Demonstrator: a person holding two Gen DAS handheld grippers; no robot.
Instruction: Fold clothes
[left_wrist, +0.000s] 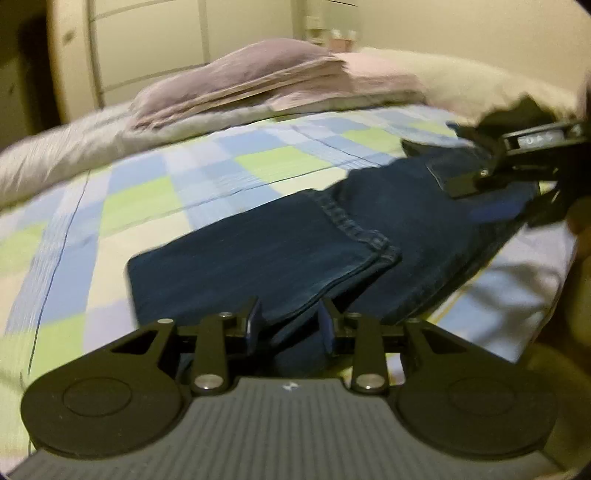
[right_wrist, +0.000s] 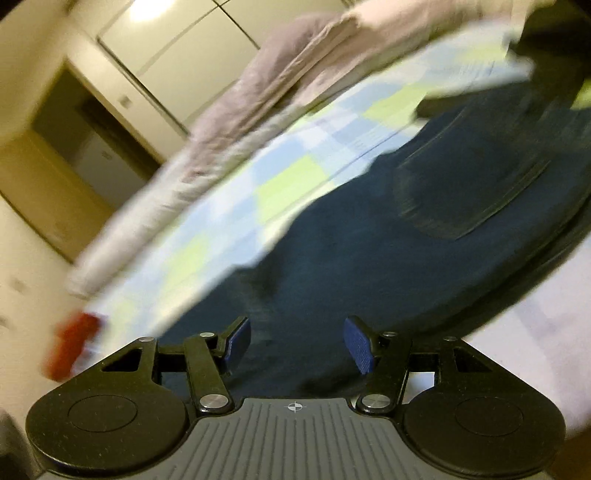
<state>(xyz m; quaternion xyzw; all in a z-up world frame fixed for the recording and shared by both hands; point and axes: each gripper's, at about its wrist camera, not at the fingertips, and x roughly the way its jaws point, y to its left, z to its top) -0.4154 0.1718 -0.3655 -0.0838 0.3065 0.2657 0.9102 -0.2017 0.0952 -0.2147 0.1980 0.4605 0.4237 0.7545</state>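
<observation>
Denim jeans (left_wrist: 280, 258), folded flat on checked quilt (left_wrist: 155, 192); both hand-held grippers (left_wrist: 290, 325) (right_wrist: 295, 347) released.

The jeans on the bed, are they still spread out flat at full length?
No, the jeans are doubled over on the checked bedspread, with a stitched hem edge lying across the top layer.

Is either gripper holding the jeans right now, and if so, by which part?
Nothing looks firmly held. The left gripper has a folded edge of the jeans between its parted pads, seemingly unclamped. The right gripper stands open above the denim.
</observation>
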